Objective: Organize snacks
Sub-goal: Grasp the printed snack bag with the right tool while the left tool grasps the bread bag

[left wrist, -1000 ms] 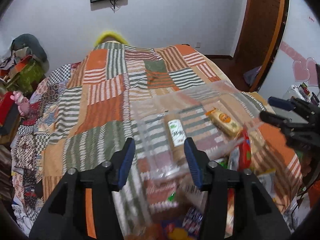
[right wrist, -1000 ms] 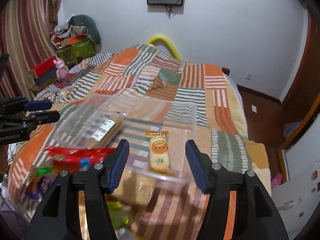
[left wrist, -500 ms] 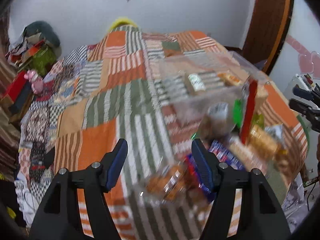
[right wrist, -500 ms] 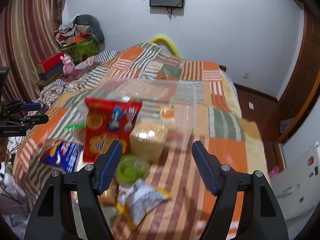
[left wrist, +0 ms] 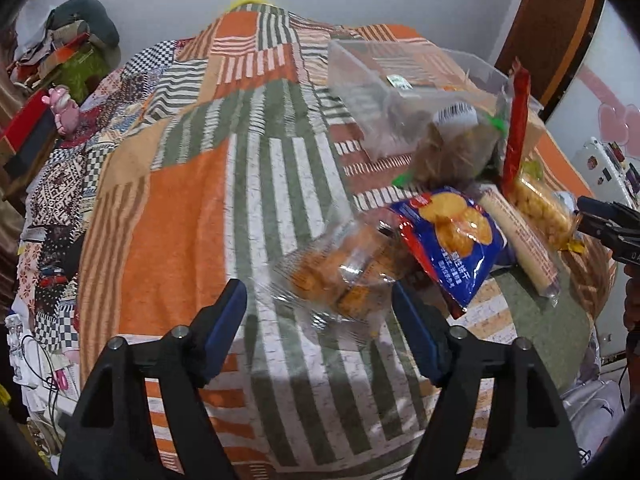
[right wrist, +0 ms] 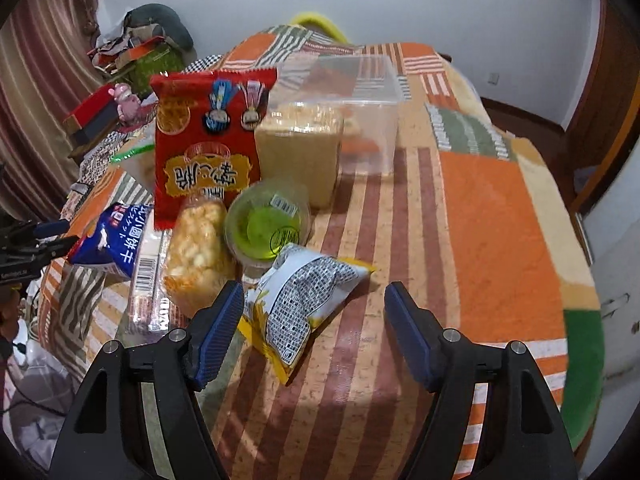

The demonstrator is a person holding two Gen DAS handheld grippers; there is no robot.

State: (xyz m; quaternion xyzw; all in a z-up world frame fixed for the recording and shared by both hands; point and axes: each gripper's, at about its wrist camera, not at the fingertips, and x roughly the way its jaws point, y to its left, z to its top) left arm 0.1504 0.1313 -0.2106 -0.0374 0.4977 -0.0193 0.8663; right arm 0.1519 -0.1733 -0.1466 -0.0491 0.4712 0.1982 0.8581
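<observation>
Left wrist: left tool [left wrist: 320, 316] open, empty.

The left tongs [left wrist: 320, 316] are pointing down at the bed [left wrist: 180, 220], which is wearing a striped patchwork cover. Their jaws have just been opening and are standing apart, touching nothing. A clear bag of orange biscuits [left wrist: 340, 272] is lying between the tips, toward 12 o'clock. At 2 o'clock from it a blue cracker packet [left wrist: 452, 240] is resting, then a long pale wafer pack [left wrist: 520, 240]. A clear plastic box [left wrist: 384, 92] is sitting at 1 o'clock. The right tongs [left wrist: 612, 228] are entering at 3 o'clock.
</observation>
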